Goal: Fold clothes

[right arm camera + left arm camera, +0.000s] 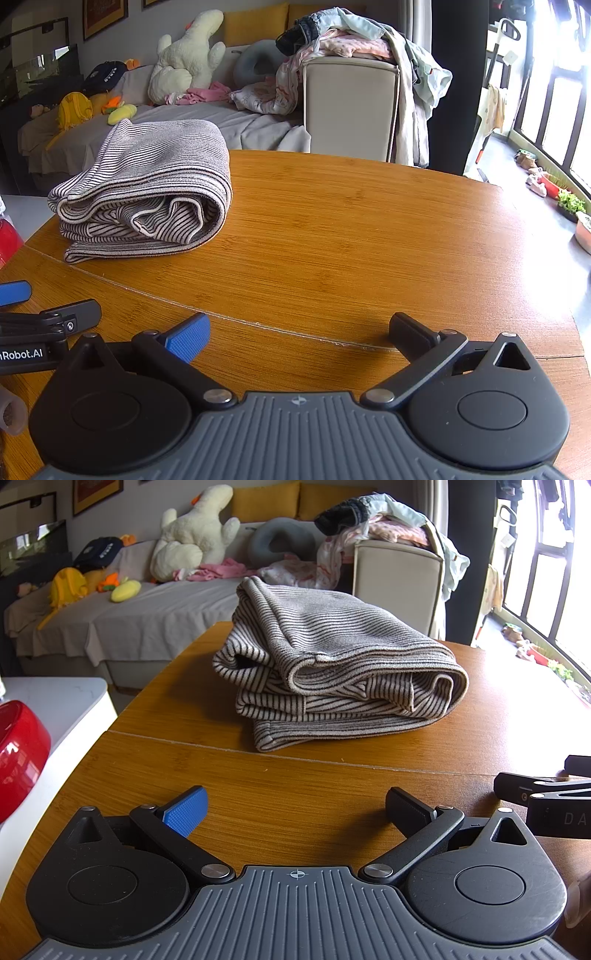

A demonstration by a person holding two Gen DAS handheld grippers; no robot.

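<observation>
Behind the wooden table (351, 229) a grey-covered sofa (155, 609) holds plush toys — daylight floods through barred windows (554, 572) at right.

A soft, ribbed, grey-and-white striped knit cloth garment (332, 657) lies on a smooth, semi-glossy, grained orange-brown wooden table (295, 794); a glossy red plastic bowl (18, 753) sits left.

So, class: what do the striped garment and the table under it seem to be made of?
Striped garment: looks like soft knit fabric, matte, with fine dark and pale stripes and rounded, limp folds; the fibre can't be told. Table: looks like wood or bamboo veneer, a warm brown with straight grain lines, a slight sheen and a thin seam.
</observation>
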